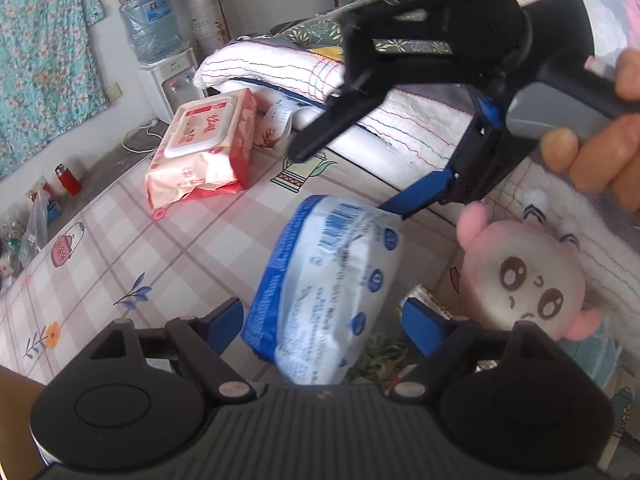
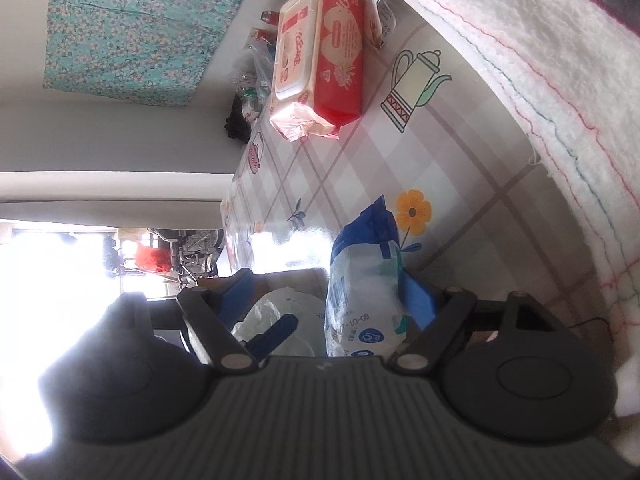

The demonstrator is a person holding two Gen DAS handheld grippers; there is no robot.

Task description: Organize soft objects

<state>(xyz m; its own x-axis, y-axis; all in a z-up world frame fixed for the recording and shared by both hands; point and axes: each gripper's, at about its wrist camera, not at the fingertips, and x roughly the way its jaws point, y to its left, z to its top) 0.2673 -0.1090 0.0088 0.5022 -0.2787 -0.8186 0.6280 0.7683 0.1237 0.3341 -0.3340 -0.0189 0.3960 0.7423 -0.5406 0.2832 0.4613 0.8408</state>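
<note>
A blue and white soft wipes pack (image 1: 328, 292) lies between the wide-apart fingers of my left gripper (image 1: 324, 316), not pinched. My right gripper (image 1: 360, 176) comes in from the upper right; one blue finger (image 1: 420, 192) touches the pack's far end. In the right wrist view the same pack (image 2: 360, 280) stands against the right-hand finger (image 2: 418, 300) of my right gripper (image 2: 324, 296), whose jaws are open. A pink and red wipes pack (image 1: 204, 148) lies further back; it also shows in the right wrist view (image 2: 320, 48). A pink plush doll (image 1: 524, 276) lies at right.
A folded white towel stack (image 1: 400, 92) lies on a white box behind the packs, on the checked tablecloth (image 1: 132, 248). A water dispenser (image 1: 156, 40) stands by the wall. A crumpled white bag (image 2: 280, 316) lies in an open cardboard box (image 1: 448, 284) under my grippers.
</note>
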